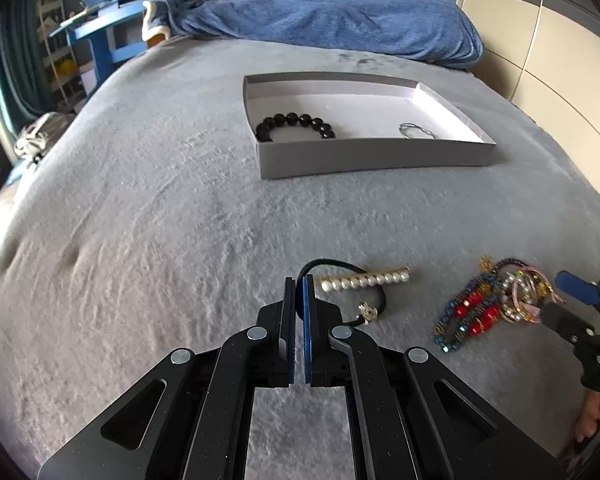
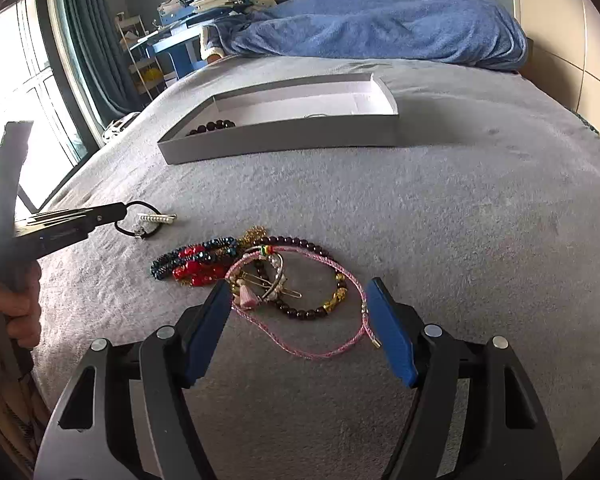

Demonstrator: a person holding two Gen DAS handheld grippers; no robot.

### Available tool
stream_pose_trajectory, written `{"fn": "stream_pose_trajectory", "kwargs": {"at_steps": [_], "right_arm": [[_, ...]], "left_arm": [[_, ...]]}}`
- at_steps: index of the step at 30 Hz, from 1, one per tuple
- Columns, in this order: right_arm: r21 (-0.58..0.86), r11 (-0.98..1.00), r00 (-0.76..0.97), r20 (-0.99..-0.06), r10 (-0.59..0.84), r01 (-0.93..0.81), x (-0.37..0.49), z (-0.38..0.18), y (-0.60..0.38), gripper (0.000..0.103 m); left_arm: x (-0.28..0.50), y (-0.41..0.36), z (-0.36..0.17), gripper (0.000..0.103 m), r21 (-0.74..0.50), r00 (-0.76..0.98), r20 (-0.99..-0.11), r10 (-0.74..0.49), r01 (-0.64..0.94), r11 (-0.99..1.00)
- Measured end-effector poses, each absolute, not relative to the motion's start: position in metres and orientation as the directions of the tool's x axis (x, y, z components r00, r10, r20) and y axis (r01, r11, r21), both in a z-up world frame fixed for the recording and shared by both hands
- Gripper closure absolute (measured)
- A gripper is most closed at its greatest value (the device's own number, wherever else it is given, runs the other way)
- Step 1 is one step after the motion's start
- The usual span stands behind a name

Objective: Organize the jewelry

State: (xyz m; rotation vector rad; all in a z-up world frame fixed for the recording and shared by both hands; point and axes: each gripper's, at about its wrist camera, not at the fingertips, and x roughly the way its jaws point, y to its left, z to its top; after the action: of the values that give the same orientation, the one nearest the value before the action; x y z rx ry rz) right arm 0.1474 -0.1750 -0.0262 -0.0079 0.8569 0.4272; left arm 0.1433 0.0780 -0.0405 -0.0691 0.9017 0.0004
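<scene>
The left gripper [image 1: 299, 280] is clamped tight, its blue pads pinching the black cord [image 1: 332, 266] of a hair tie whose loop curls round to a small metal charm [image 1: 367, 312] on the grey blanket [image 1: 140, 220]. Just beyond the fingertips, touching the loop, lies a pearl clip [image 1: 364, 280], a straight row of white beads on a gold bar. From the right wrist view the same gripper [image 2: 120, 210] comes in from the left with a hand [image 2: 8, 312] round its handle, the cord loop [image 2: 140, 220] at its tip and the pearl clip [image 2: 156, 218] beside it. The right gripper [image 2: 300, 320] stands wide apart, holding nothing; its blue pads [image 2: 392, 340] flank the near side of a pile of jewelry [image 2: 268, 276] without pressing on it. A pink cord [image 2: 320, 354] runs between the pads, its metal end just beside the right one. Inside that loop lie a dark bead bracelet [image 2: 312, 314] with gold beads, a gold hair pin [image 2: 280, 290] and a pink tassel [image 2: 249, 298]. To the left of these, touching them, sits a red and blue beaded piece [image 2: 196, 262]. Farther up the blanket, well apart from the pile, is a shallow grey box [image 1: 372, 156] with a white floor. It holds a black bead bracelet [image 1: 296, 124] at its left end and a thin silver ring or bangle [image 1: 414, 130] toward the right. Behind the box a blue blanket [image 1: 332, 16] is heaped across the bed, and a blue desk [image 1: 100, 36] stacked with books stands at the far left.
</scene>
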Motion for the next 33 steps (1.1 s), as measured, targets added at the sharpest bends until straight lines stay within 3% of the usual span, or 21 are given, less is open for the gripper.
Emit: {"fn": "stream_pose_trajectory", "kwargs": {"at_steps": [8, 14, 18, 23, 33], "right_arm": [[0.168, 0.951, 0.604, -0.741, 0.295, -0.259, 0.155, -0.027, -0.195, 0.039], [0.100, 0.959, 0.575, -0.783, 0.239, -0.264, 0.162, -0.042, -0.188, 0.059], [0.085, 0.945, 0.569, -0.780, 0.260, -0.315, 0.159, -0.043, -0.180, 0.093], [0.126, 0.936, 0.598, -0.739, 0.309, -0.328, 0.154, -0.031, -0.184, 0.098], [0.207, 0.915, 0.686, -0.610, 0.397, -0.346, 0.149, 0.010, -0.193, 0.098]], "left_arm": [[0.137, 0.092, -0.044, 0.099, -0.093, 0.603, -0.797, -0.035, -0.065, 0.994], [0.139, 0.094, -0.049, 0.099, -0.093, 0.582, -0.813, -0.031, -0.078, 0.993], [0.141, 0.092, -0.055, 0.099, -0.118, 0.563, -0.823, -0.066, -0.056, 0.991], [0.136, 0.084, -0.045, 0.099, -0.172, 0.601, -0.786, -0.145, 0.012, 0.985], [0.116, 0.068, 0.014, 0.099, -0.242, 0.762, -0.579, -0.290, 0.178, 0.954]]}}
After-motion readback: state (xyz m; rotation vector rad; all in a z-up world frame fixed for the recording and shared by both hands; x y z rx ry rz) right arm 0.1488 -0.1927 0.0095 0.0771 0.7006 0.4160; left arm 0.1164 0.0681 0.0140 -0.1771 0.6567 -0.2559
